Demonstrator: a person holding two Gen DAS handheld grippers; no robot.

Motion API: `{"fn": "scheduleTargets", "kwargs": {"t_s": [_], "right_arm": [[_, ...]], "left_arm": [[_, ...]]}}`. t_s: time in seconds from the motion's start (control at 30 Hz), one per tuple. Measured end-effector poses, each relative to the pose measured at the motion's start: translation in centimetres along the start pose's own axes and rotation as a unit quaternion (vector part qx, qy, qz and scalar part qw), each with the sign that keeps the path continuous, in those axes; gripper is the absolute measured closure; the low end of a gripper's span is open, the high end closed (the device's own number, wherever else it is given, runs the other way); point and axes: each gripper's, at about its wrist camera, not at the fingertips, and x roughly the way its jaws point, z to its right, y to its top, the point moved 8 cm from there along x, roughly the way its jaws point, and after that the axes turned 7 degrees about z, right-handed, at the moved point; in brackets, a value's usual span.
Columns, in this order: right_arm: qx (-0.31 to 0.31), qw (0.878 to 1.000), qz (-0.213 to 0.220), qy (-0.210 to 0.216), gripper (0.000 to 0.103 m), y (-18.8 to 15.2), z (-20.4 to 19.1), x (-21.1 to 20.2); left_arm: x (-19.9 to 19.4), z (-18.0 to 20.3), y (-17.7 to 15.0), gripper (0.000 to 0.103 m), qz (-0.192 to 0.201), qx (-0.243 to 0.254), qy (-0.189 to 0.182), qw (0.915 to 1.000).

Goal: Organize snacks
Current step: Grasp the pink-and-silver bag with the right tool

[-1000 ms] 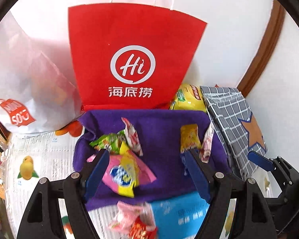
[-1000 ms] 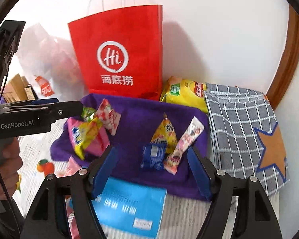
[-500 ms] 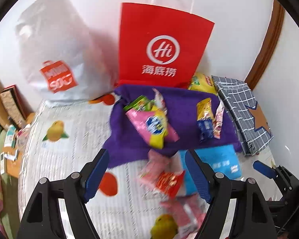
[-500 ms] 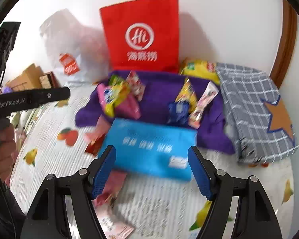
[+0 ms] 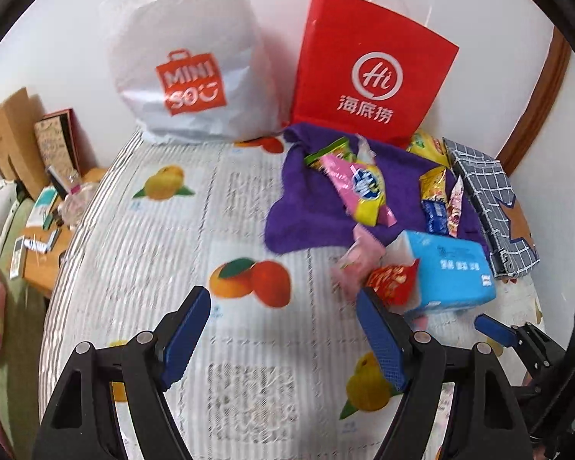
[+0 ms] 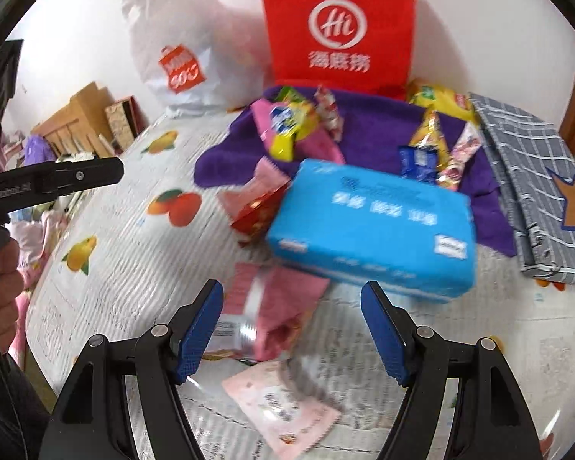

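Several snack packets lie on a purple towel (image 5: 310, 207) (image 6: 368, 134) by the wall: a pink-and-yellow pack (image 5: 360, 188) (image 6: 287, 130), a small blue packet (image 5: 433, 216) (image 6: 416, 161) and a yellow packet (image 6: 429, 132). In front lies a blue tissue pack (image 5: 448, 272) (image 6: 375, 226) with a red packet (image 5: 391, 281) (image 6: 258, 212) beside it. Pink packets (image 6: 276, 303) lie under my right gripper (image 6: 292, 329), which hangs open and empty. My left gripper (image 5: 283, 339) is open and empty over the fruit-print tablecloth (image 5: 172, 253).
A red paper bag (image 5: 368, 73) (image 6: 337, 27) and a white plastic bag (image 5: 188, 61) (image 6: 184, 53) stand against the wall. A folded grey checked cloth (image 5: 490, 207) (image 6: 533, 191) lies at the right. Left of the table stand a wooden shelf (image 5: 7, 142) and clutter. A person's hand (image 6: 0, 291) holds the left gripper.
Both grippers have pulled back from the towel and away from the wall. The left view has swung left, bringing the white bag and bare tablecloth into sight. Jaws stayed open.
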Motion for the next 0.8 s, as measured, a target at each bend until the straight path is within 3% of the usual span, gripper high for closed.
{"fn": "scheduleTargets", "kwargs": {"t_s": [0.57, 0.6, 0.67, 0.8], "right_arm": [[-0.007, 0.998, -0.051, -0.024, 0.030, -2.9, -1.3, 4.6], [-0.007, 0.998, -0.052, -0.023, 0.032, -3.0, -1.3, 4.6], [-0.006, 0.998, -0.059, -0.017, 0.047, -3.3, -1.2, 4.7], [0.005, 0.999, -0.046, -0.002, 0.054, -3.2, -1.0, 3.7]], "left_arm": [[0.6, -0.4, -2.9, 0.026, -0.008, 0.013, -0.004, 0.9999], [0.7, -0.4, -3.1, 0.026, -0.009, 0.014, -0.003, 0.9999], [0.9, -0.4, -3.3, 0.026, -0.012, 0.013, -0.001, 0.9998], [1.2, 0.0, -3.7, 0.026, -0.013, 0.016, -0.007, 0.9998]]}}
